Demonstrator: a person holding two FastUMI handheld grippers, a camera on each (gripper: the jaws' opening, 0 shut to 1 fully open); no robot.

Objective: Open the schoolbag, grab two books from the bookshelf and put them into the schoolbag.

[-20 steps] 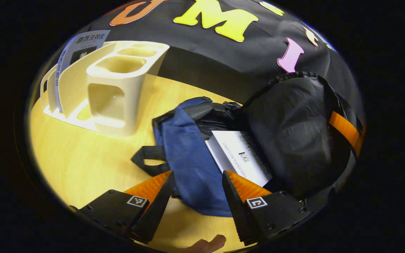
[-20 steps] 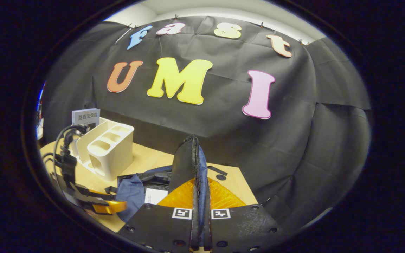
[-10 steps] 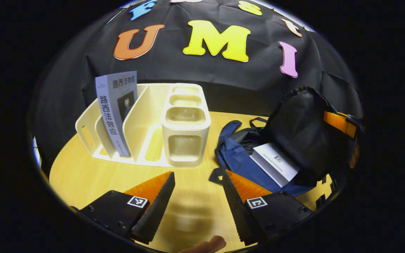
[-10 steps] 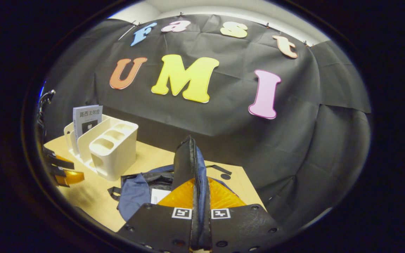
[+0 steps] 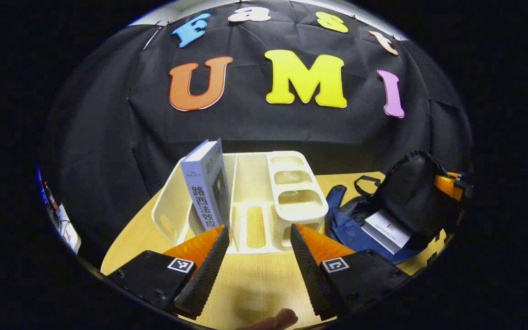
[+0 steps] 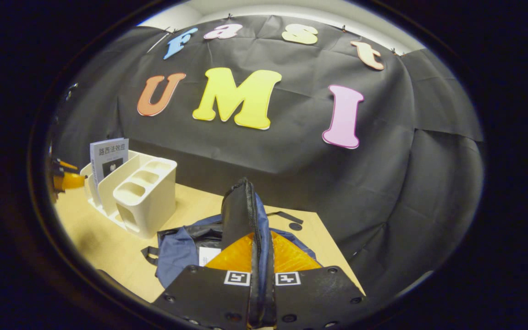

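We judge the job half done: the schoolbag (image 5: pixel 351 227) lies open on the bench (image 5: pixel 255 284) with one white book (image 5: pixel 387 230) inside, its flap (image 6: pixel 244 215) pinched up by the right gripper (image 6: pixel 260 263). The left gripper (image 5: pixel 257 238), jaws spread, faces the second book (image 5: pixel 205 185) upright in the bookshelf (image 5: pixel 264 201); its spine faces the left gripper view, its cover the right gripper view.

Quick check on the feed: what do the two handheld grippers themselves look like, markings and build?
Left gripper: two wedge-shaped fingers with ribbed faces on black bolted plates, each plate carrying a small square black-and-white tag. Right gripper: the same black screwed plates and paired square tags.
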